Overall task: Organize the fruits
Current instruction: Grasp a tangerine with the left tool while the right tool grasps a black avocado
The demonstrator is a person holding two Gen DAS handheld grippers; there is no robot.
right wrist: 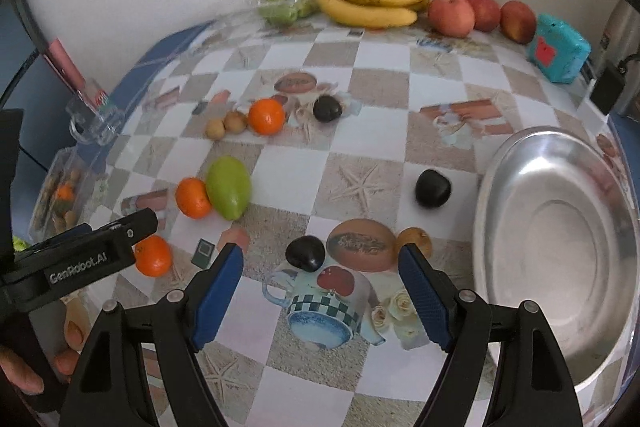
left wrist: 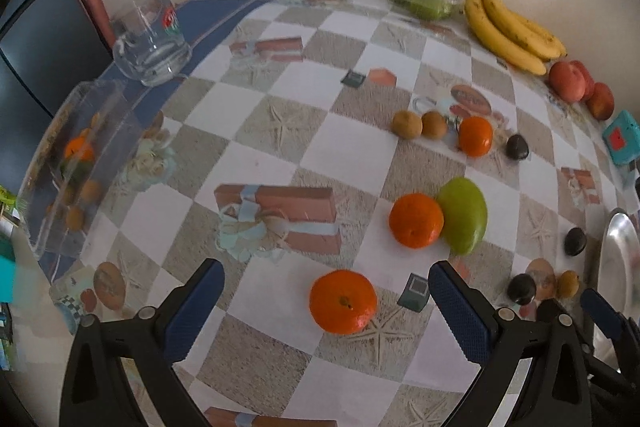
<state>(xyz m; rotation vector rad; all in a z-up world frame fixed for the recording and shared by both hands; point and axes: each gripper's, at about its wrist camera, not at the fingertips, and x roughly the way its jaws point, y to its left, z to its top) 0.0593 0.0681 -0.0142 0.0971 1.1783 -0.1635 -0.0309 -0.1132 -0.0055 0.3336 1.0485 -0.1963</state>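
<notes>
You're in a home kitchen/dining spot: worktop w/ checkered printed oilcloth [right wrist: 360, 155], bunch of yellow bananas [right wrist: 376, 1] & red apples [right wrist: 452, 15] along a plain white wall, clear drinking glass [left wrist: 150, 35], shiny round metal dish [right wrist: 560, 247].

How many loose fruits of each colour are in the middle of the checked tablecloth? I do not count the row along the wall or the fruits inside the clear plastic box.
Round orange mandarins: 3
Dark, almost black plum-like fruits: 3
Small brown round fruits: 3
Large green oval fruit: 1
Total: 10
</notes>
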